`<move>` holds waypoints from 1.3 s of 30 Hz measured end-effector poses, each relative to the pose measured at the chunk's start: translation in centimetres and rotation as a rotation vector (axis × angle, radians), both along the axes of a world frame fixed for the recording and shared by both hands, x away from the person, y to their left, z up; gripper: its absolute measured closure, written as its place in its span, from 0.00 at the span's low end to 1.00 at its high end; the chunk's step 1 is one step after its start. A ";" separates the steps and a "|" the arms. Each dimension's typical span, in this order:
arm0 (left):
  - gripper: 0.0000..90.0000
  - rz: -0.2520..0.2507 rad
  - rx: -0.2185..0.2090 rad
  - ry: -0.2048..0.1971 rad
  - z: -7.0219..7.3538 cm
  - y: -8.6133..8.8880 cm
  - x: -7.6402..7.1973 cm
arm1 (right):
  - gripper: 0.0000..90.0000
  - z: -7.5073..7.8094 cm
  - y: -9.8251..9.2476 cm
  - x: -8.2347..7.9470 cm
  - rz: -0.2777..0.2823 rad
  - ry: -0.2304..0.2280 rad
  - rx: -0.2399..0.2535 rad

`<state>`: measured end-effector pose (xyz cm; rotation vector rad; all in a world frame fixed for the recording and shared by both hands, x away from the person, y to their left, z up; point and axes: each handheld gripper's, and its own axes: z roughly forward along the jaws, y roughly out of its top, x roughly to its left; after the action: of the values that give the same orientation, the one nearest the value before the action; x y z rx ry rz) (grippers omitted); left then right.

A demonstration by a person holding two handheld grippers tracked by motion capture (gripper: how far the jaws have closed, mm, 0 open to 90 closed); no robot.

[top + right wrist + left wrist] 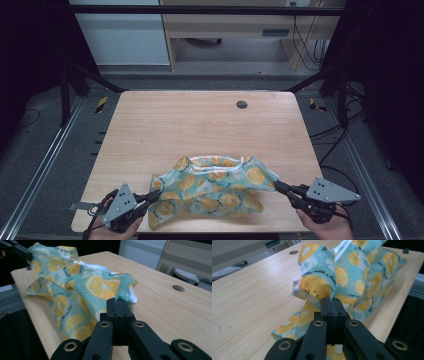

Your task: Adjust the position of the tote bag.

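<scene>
Gripping the lemon-print cloth (215, 187) from both ends, we see the left gripper (150, 196) clamped at eight o'clock, the right gripper (280, 186) at four o'clock, jaws closed, cloth bunched over the worktop (200, 125) near edge.

The cloth (212, 187) lies on the table's (200, 125) near edge, a round hole (242, 104) far behind it.

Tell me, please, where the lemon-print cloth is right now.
In the high view, the lemon-print cloth lies bunched at the table's near edge, stretched between the left hand-held gripper and the right hand-held gripper, each clamped on one end.
</scene>
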<state>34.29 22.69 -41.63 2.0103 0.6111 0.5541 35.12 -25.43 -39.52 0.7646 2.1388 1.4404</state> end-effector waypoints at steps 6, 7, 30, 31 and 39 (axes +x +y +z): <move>1.00 -0.073 0.048 0.035 -2.1 -1.1 -0.2 | 1.00 -1.3 0.0 -0.2 0.058 0.033 0.020; 1.00 -0.083 0.053 0.038 -2.3 -1.2 -0.2 | 1.00 -1.5 0.0 -0.2 0.067 0.039 0.019; 1.00 -0.103 0.105 0.073 -4.1 -1.9 -0.1 | 1.00 -1.5 0.7 0.9 0.074 0.050 -0.004; 1.00 -0.103 0.108 0.072 -4.2 -2.0 -0.1 | 1.00 -1.4 0.8 0.9 0.074 0.049 -0.004; 1.00 -0.109 0.127 0.075 -4.5 -2.3 0.0 | 1.00 -1.0 0.9 1.1 0.077 0.040 -0.007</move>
<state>34.34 20.35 -46.09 2.1783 0.5189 0.4633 36.22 -24.49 -40.49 0.7214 2.2249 1.4679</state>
